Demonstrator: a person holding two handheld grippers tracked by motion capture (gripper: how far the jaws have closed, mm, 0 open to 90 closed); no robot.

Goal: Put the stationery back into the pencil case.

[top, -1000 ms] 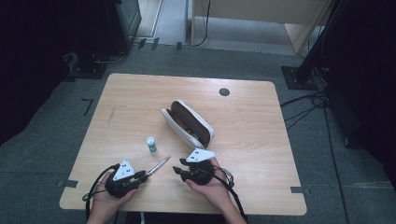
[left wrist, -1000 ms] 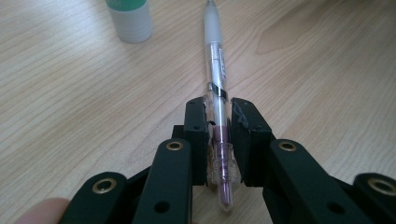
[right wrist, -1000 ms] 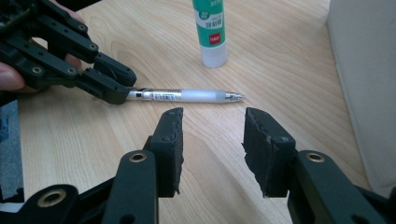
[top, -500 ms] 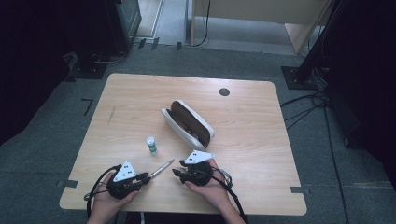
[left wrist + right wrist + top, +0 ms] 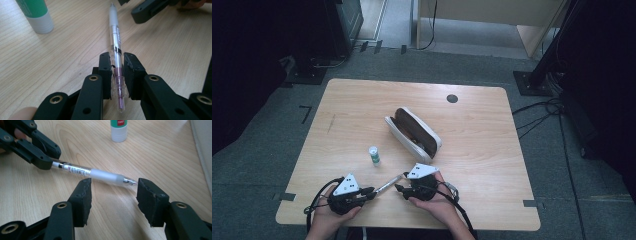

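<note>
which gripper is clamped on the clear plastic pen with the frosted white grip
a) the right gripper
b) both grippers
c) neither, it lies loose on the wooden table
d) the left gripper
d: the left gripper has its pads pressed on the clear plastic pen, while the right gripper stands open, its pads apart from the pen.

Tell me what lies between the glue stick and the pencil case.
Nothing: in the high view the stretch of table between the glue stick and the pencil case is bare wood.
</note>
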